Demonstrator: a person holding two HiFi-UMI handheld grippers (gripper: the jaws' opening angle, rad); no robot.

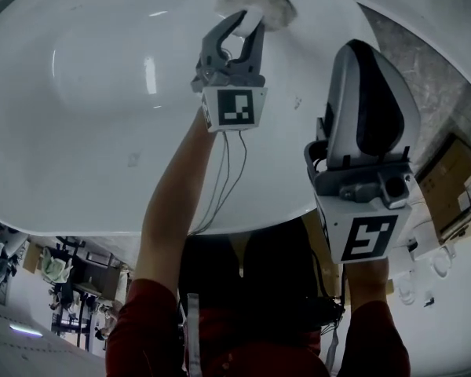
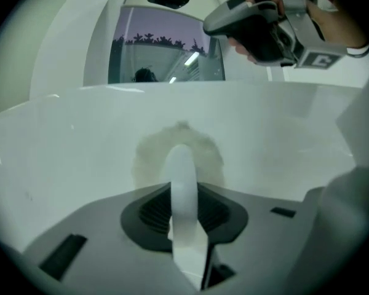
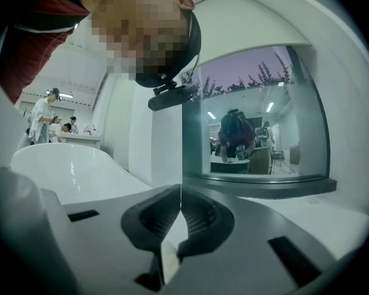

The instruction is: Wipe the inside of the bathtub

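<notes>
My left claw [image 1: 243,30] is clamped on the white plastic handle [image 2: 183,183] of a round, fluffy off-white scrub pad [image 1: 273,8]. The pad lies straight ahead of the jaws, flat against the far inner wall of the glossy white bathtub [image 1: 86,132]. My right claw [image 3: 179,209] is closed on nothing, off to the right, so the wiping falls to the left.

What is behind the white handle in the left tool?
A round fluffy pad sits behind the handle, against the bathtub's inner wall. The left tool is shut on the handle, which covers the pad's middle, so how they join cannot be seen.
</notes>
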